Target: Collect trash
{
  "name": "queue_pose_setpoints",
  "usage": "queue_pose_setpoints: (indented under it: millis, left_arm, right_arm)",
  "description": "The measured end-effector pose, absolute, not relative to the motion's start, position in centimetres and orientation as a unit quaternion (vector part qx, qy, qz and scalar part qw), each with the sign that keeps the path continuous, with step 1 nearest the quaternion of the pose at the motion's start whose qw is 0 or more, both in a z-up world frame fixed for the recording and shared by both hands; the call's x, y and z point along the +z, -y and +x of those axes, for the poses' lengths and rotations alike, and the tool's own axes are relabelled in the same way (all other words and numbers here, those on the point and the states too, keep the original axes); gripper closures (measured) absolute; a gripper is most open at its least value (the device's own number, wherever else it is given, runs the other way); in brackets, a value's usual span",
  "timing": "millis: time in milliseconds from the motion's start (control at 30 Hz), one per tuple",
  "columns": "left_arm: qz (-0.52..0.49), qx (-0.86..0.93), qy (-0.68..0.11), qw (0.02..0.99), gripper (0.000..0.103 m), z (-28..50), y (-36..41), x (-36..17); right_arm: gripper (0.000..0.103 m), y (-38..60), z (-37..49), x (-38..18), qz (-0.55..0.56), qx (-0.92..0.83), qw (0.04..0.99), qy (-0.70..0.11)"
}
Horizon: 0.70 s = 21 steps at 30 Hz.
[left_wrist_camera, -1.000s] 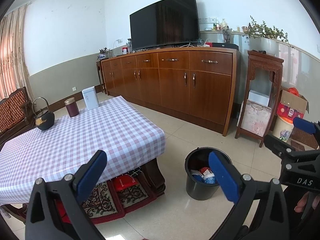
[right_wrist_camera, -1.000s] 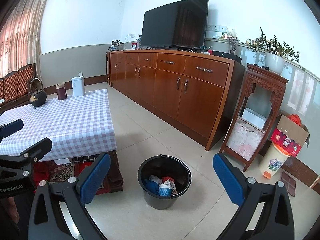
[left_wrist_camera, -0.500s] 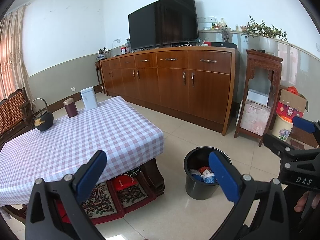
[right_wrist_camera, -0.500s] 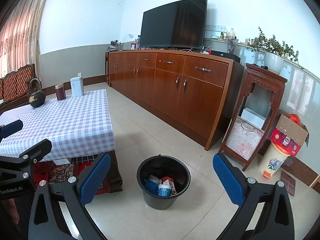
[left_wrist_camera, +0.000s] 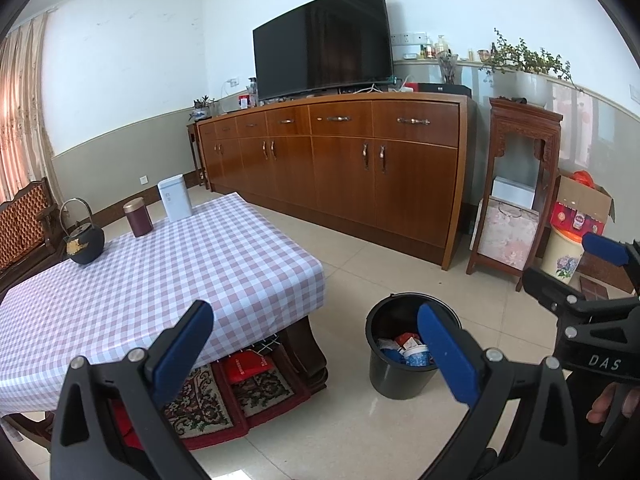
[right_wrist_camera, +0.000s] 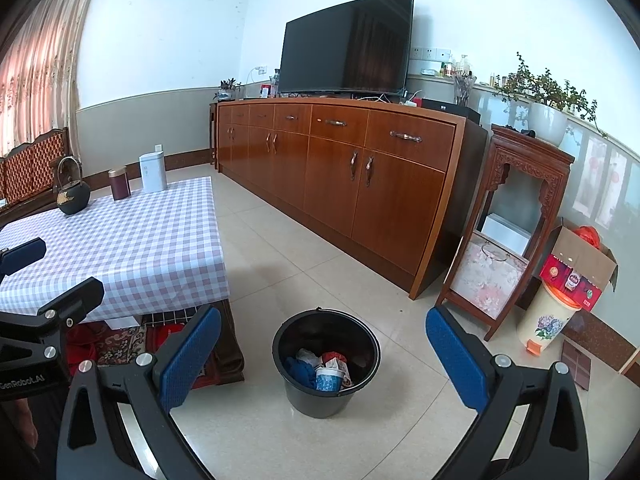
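Note:
A black bucket [left_wrist_camera: 394, 376] stands on the tiled floor beside the low table; it also shows in the right wrist view [right_wrist_camera: 326, 394]. It holds trash [right_wrist_camera: 318, 368]: crumpled blue, red and white pieces and a paper cup. My left gripper [left_wrist_camera: 312, 332] is open and empty, held above the floor between table and bucket. My right gripper [right_wrist_camera: 324, 340] is open and empty, hovering above and in front of the bucket. Each gripper shows at the edge of the other's view.
A low table [left_wrist_camera: 160, 272] with a checked cloth carries a black kettle [left_wrist_camera: 84, 240], a maroon tin [left_wrist_camera: 138, 218] and a white box [left_wrist_camera: 174, 198]. A long wooden cabinet [left_wrist_camera: 340, 160] with a TV lines the wall. A carved stand [right_wrist_camera: 508, 232] and a cardboard box [right_wrist_camera: 576, 268] stand at right.
Both views have shifted very slightly; both grippers stay open and empty above the floor near the bucket. Nothing was picked up or released.

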<state>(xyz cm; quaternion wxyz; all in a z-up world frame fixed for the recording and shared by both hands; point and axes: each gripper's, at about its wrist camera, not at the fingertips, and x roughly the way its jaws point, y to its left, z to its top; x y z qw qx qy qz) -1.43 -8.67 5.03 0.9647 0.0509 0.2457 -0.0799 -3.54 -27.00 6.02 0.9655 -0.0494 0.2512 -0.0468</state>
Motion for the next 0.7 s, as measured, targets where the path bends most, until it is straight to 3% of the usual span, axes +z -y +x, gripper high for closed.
queue_pose_setpoints:
  millis: [700]
  left_arm:
    - [0.051,-0.080,-0.262,0.960,0.000,-1.07,8.57,4.31]
  right_arm:
    - [0.000,27.38,-3.35,5.54,-0.045,-0.050,0.964,-0.258]
